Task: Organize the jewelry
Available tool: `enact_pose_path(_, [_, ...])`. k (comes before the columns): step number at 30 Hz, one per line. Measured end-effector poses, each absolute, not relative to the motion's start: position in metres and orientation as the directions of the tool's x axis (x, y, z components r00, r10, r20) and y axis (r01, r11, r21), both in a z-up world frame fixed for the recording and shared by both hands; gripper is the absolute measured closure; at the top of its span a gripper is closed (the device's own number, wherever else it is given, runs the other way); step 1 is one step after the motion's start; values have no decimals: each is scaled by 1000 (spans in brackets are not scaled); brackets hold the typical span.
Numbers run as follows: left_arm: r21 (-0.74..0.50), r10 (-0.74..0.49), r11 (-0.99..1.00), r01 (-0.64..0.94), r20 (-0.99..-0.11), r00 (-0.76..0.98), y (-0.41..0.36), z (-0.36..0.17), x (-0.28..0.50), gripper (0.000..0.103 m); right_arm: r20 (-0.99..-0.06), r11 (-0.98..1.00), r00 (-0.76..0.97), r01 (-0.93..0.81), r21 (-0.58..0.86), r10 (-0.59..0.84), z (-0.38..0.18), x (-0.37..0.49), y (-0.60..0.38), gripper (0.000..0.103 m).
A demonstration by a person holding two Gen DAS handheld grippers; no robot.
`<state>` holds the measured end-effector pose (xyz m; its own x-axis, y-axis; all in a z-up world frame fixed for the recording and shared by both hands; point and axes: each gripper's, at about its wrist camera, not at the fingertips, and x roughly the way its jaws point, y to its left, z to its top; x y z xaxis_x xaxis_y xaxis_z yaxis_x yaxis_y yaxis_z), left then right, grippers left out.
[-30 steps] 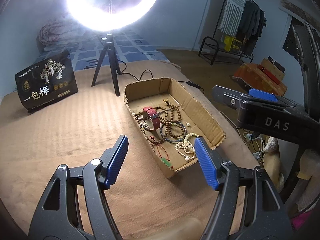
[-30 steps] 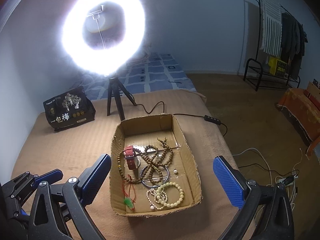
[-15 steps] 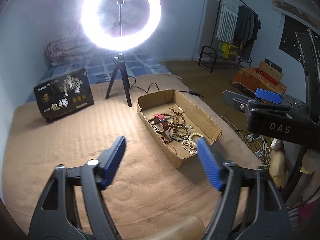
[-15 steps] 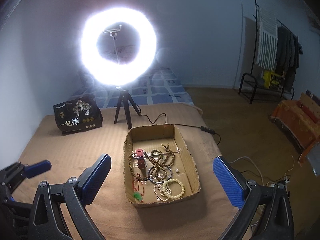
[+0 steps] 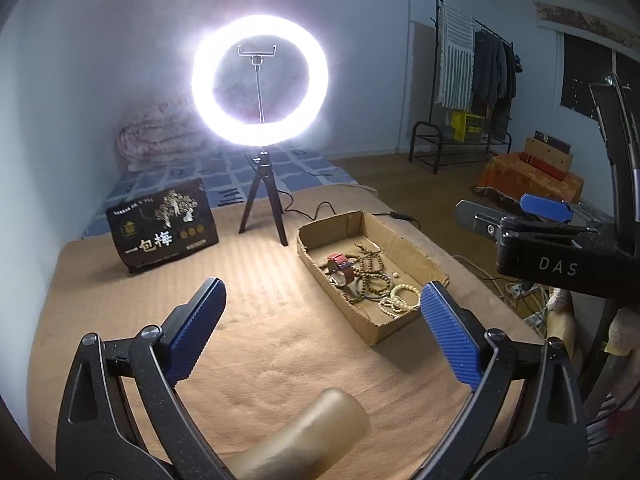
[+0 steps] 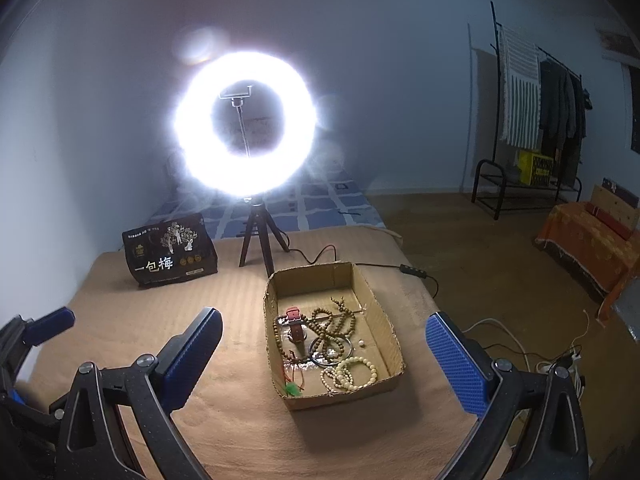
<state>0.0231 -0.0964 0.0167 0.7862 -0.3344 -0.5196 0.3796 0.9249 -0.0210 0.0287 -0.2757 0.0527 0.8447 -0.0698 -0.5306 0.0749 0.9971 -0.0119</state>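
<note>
With both grippers, left [image 5: 322, 312] and right [image 6: 324, 354], wide open and empty, approach the cardboard box [image 6: 394, 346] at lower centre from above, singling one cream bead bracelet [image 6: 352, 372].

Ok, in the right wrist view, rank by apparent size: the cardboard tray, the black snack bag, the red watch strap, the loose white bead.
1. Cardboard tray, largest.
2. Black snack bag; it stands farther back, so its true size against the tray is unsure.
3. Red watch strap.
4. Loose white bead, smallest.
</note>
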Motion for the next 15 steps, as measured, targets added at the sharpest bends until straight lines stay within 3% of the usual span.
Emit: enact_pose_path(15, [7,-320,926,377,-513,797,-102,14,12,0,-532,998,845,60,-13,-58,49,29,-271,0])
